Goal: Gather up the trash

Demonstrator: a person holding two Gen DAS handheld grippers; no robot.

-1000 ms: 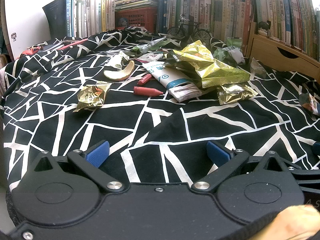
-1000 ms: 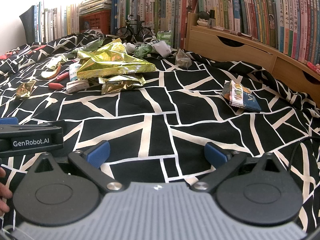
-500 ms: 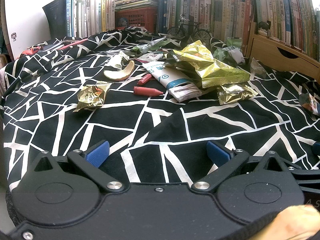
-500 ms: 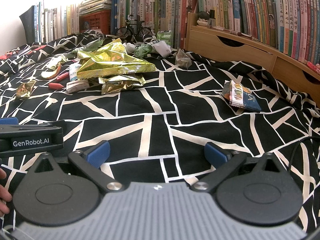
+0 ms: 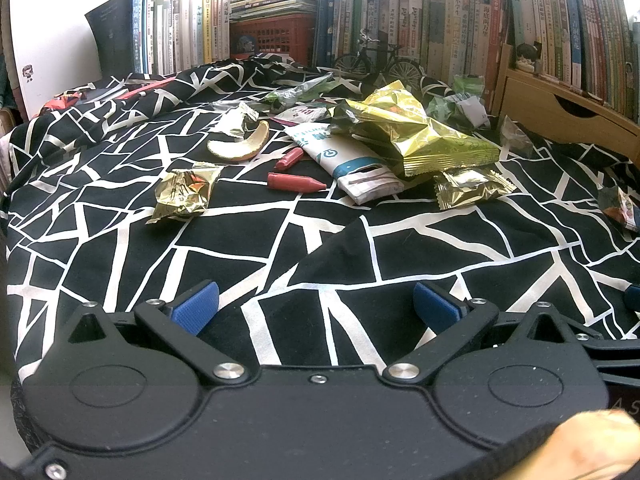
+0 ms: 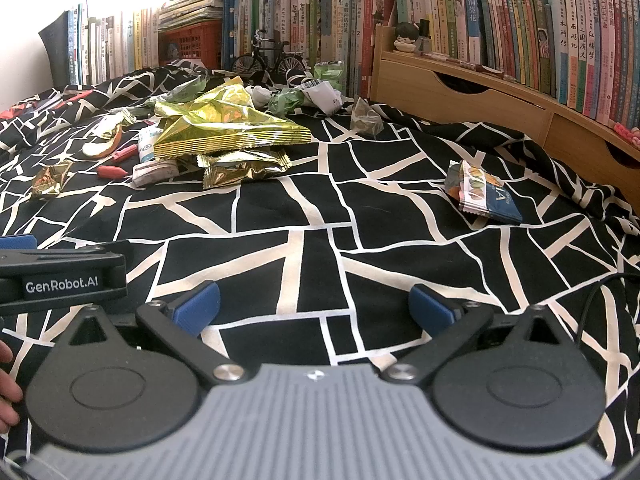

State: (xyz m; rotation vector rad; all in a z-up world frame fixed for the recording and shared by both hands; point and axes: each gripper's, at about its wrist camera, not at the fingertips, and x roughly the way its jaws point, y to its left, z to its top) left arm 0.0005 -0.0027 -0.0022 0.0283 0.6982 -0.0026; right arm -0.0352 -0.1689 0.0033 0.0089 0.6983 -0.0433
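Left tongs (image 5: pixel 316 306): wide apart, holding nothing, low over the near cloth (image 5: pixel 420 248).
Right tongs (image 6: pixel 314 306): wide apart, empty, beside the left tongs.
Gold bag (image 5: pixel 416 132): far centre, lying on a white pouch (image 5: pixel 352 164).
Small gold wrappers: one (image 5: pixel 184 192) left, one (image 5: pixel 468 190) right of the pouch.
Red crayons (image 5: pixel 296 182): between left wrapper and pouch.
Peel (image 5: pixel 240 146): far left of the crayons.
Snack packet (image 6: pixel 480 192): right, well apart from the pile.
Books (image 6: pixel 440 8): along the far edge.

"GenRobot.AI" stands in white on the black left gripper (image 6: pixel 60 276); a blue snack packet (image 6: pixel 486 196) shows a large "A".
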